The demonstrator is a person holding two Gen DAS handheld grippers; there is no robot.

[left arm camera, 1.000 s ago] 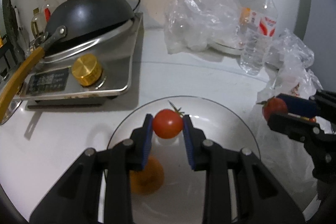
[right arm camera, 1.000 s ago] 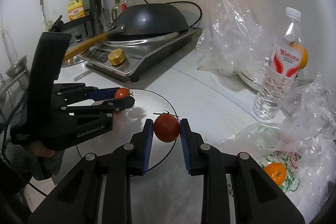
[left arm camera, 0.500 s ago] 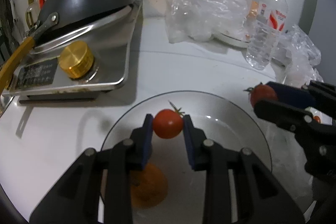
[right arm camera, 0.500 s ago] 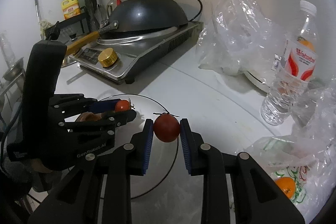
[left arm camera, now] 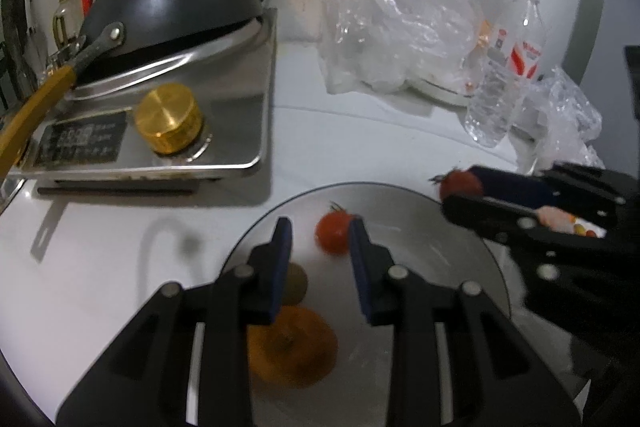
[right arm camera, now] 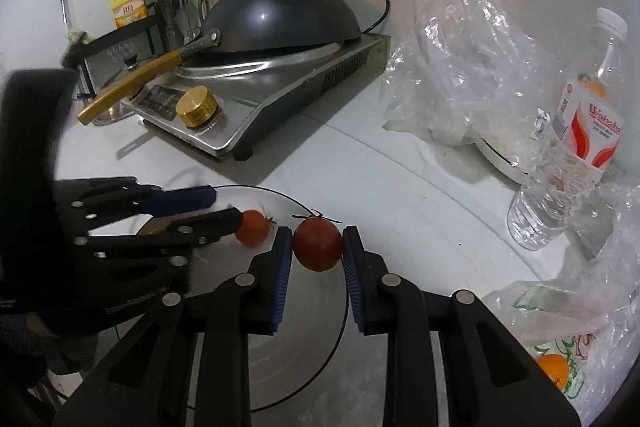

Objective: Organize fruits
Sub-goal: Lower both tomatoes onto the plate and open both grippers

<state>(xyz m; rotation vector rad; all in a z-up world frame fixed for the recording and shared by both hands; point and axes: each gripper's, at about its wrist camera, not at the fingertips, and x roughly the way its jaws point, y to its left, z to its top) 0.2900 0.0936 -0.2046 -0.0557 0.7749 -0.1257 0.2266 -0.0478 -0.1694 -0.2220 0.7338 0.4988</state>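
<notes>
Over the plate (left arm camera: 472, 251), left gripper (left arm camera: 320, 239) spread beside one tomato (left arm camera: 334, 237); right gripper (right arm camera: 316, 245) pinching another tomato (right arm camera: 318, 245).

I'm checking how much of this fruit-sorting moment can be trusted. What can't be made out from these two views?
- Left wrist view: the orange on the plate is blurred and partly behind the left gripper.
- Same view: the loose tomato is motion-blurred; whether it rests on the plate yet is unclear.
- Right wrist view: the plate's near part is covered by the right gripper, shut on a darker tomato.
- Water bottle: label text too small.
</notes>
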